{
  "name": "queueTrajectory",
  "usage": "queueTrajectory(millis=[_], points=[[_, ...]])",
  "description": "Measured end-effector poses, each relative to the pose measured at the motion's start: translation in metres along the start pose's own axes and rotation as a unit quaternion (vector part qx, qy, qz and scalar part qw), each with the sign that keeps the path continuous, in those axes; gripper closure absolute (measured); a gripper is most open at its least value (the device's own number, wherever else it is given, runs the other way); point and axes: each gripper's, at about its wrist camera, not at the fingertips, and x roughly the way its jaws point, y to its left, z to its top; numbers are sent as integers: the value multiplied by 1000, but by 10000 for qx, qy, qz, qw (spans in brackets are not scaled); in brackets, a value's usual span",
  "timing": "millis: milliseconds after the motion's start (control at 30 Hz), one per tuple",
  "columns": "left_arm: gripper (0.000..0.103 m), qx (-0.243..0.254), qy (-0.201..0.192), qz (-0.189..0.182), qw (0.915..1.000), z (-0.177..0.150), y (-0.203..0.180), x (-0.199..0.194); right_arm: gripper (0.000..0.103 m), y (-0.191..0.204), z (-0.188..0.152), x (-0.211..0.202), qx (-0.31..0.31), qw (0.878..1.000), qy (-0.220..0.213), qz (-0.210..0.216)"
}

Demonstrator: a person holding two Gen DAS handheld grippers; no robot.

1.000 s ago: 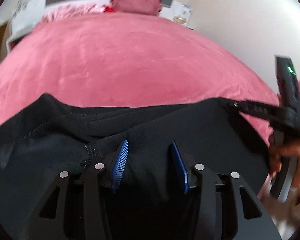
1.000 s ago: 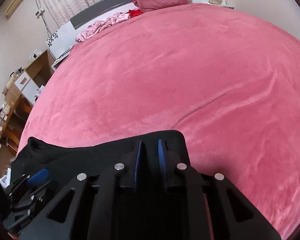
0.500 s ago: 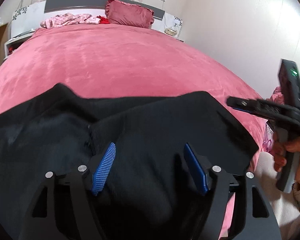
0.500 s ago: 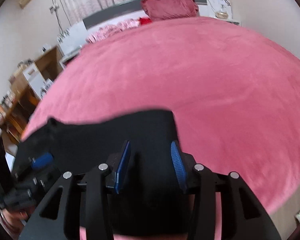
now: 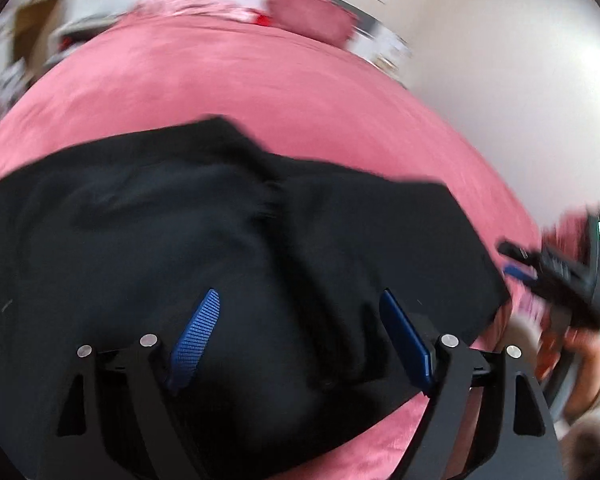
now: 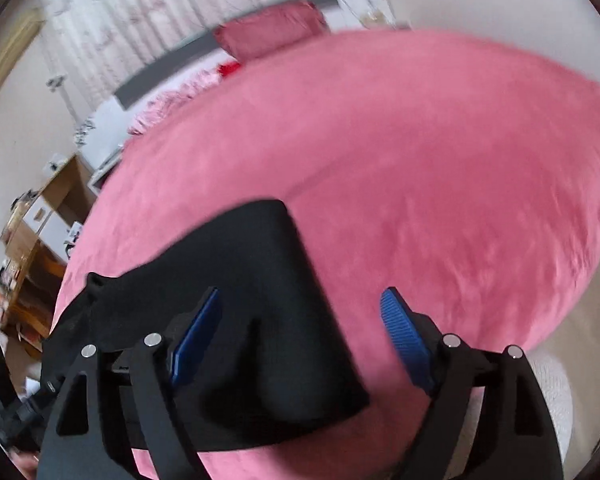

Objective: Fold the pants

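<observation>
Under blurred pants [image 5: 180, 248], bedspread [image 5: 220, 80] hidden

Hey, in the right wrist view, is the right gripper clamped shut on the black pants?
No, the right gripper has its blue pads spread wide apart, and the black pants lie loose on the pink bedspread.

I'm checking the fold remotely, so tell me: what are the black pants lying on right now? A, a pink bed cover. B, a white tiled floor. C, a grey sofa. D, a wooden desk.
A: the black pants lie spread on the pink bed cover, which surrounds them in both wrist views, with a pillow at the far end.
</observation>
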Motion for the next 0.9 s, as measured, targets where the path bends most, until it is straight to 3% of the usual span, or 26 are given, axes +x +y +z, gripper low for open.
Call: queueTrajectory(millis=[100, 200, 300, 400, 500, 700, 900], points=[[17, -873, -426, 304, 9948, 7, 35, -30, 13, 30, -2, 3, -620, 9980, -60, 74], [12, -1639, -1045, 620, 9790, 6, 67, -64, 9, 61, -10, 14, -1227, 9922, 28, 199], [12, -1890, -1354, 1142, 9659, 2, 85, -85, 7, 81, -19, 26, -1501, 9863, 113, 679], [12, -2102, -1462, 1502, 9549, -1, 99, -101, 5, 96, -29, 44, -1779, 9775, 480, 1024], [12, -2501, -1355, 1739, 9428, -10, 120, -119, 2, 105, -43, 79, -1901, 9707, 1263, 758], [12, -3364, -1287, 1538, 9201, -44, 139, -161, 2, 106, -43, 83, -1851, 9718, 1219, 805], [12, -3534, -1670, 2012, 8982, -48, 161, -181, 2, 101, -42, 79, -1793, 9724, 1220, 864]])
